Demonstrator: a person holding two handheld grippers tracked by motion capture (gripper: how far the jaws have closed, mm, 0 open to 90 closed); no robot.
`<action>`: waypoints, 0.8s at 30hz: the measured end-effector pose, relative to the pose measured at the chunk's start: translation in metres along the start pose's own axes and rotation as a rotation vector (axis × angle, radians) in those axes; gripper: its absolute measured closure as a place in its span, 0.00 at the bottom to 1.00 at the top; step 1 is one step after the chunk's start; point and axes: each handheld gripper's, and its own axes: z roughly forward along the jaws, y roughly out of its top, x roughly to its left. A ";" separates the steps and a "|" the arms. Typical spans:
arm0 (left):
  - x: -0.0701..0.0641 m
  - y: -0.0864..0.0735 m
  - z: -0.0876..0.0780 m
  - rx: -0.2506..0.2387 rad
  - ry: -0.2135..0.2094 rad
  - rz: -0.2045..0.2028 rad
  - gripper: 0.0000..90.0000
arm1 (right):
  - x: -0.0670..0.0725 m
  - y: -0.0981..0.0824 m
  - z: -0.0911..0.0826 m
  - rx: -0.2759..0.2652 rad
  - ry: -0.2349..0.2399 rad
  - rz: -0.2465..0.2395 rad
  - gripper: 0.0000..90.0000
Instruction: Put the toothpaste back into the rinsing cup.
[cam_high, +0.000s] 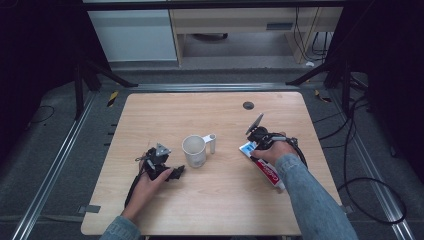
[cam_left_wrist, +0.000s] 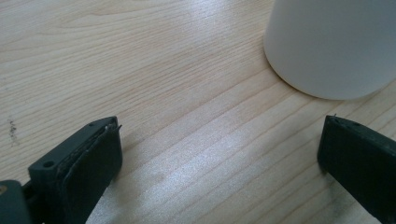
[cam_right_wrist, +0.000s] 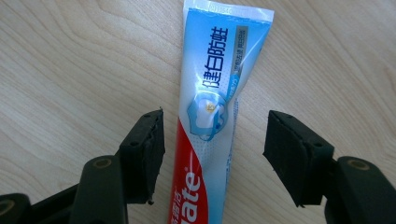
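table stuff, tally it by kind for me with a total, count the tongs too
Mugs: 1, the white mug near the table's middle, upright.
Toothpaste tubes: 1, the toothpaste tube lying flat between the right tongs' open jaws, not gripped.
Tongs: 2, the left tongs open beside the mug, and the right tongs.
Total: 4

A white mug (cam_high: 194, 151) stands upright on the wooden table (cam_high: 210, 200).

Left gripper (cam_high: 175, 172) rests low over the table, jaws spread wide, held by the left hand (cam_high: 150, 186). Right gripper (cam_right_wrist: 212, 140), gripped by the right hand (cam_high: 272, 150) on a denim-sleeved forearm, points downward with jaws parted.
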 end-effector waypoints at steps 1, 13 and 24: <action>0.000 0.000 0.000 0.003 0.000 0.004 0.00 | 0.000 0.001 0.003 0.008 0.003 0.009 0.43; 0.000 0.000 0.000 0.000 -0.001 -0.002 0.00 | -0.002 0.008 0.023 0.034 0.031 0.032 0.44; 0.000 0.000 0.000 0.000 -0.002 -0.001 0.00 | -0.007 0.008 0.035 0.037 0.052 0.073 0.47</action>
